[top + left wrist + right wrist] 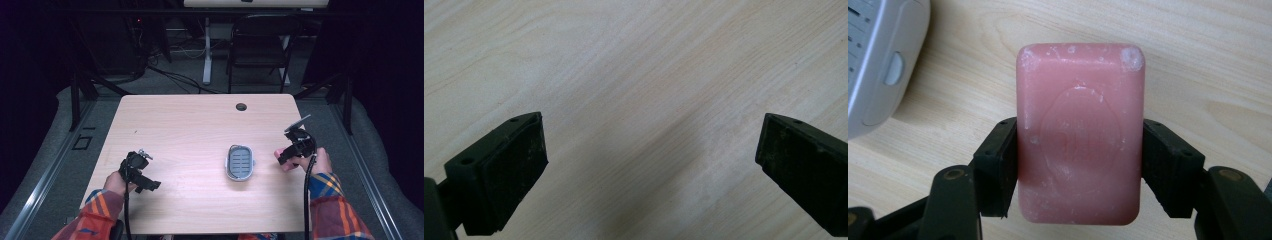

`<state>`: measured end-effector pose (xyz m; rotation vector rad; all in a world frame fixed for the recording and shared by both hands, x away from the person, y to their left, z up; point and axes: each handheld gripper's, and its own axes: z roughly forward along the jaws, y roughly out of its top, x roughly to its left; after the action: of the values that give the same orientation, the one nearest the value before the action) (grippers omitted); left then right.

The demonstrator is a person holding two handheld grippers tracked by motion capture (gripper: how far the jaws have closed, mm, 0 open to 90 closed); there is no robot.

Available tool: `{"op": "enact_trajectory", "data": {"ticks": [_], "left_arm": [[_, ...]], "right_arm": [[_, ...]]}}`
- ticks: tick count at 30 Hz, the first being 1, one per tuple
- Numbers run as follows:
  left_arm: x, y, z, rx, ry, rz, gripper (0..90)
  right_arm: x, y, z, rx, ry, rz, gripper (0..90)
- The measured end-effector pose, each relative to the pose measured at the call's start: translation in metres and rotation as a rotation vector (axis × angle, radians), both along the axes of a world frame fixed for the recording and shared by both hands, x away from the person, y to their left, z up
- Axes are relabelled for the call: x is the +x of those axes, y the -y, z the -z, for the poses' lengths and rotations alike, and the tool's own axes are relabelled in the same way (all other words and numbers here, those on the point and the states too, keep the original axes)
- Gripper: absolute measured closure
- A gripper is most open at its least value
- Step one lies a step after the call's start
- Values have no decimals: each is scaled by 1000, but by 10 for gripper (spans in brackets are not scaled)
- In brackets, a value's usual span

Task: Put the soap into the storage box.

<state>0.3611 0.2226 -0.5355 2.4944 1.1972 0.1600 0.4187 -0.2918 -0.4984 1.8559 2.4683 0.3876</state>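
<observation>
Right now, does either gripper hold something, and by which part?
The right gripper holds the pink soap bar, clamped across its two long sides, near the lower half. The left gripper is open and holds nothing.

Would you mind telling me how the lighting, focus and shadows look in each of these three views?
High view: the table is evenly lit, surroundings fall into near-black, and detail is soft. Left gripper view: the wood grain is sharp, with a soft diagonal shadow between the open left gripper jaws, whose pads are slightly blurred. Right gripper view: the pink soap, clamped in the right gripper, is in focus, with faint sheen; the soap dish looks bright.

Matt waxy soap point(1080, 135), pale wood-grain table point(190, 120)
</observation>
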Motion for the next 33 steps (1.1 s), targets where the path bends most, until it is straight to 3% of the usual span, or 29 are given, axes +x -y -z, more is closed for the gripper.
{"op": "enact_trajectory", "data": {"ticks": [6, 10, 21, 23, 26, 33], "left_arm": [[0, 0, 0, 2, -1, 4, 1], [0, 1, 1, 1, -5, 3, 1], [0, 0, 0, 2, 3, -3, 1], [0, 0, 0, 2, 3, -2, 1], [0, 0, 0, 2, 3, -2, 1], [0, 0, 0, 2, 1, -3, 1]], "right_arm": [[0, -2, -5, -12, -23, -39, 370], [-2, -5, -4, 2, -10, -30, 370], [-5, -16, -11, 3, -8, -72, 371], [-5, -19, -14, -10, -24, -101, 371], [-6, -22, -13, 2, -3, -89, 371], [-7, -27, -15, 2, -6, -109, 371]]}}
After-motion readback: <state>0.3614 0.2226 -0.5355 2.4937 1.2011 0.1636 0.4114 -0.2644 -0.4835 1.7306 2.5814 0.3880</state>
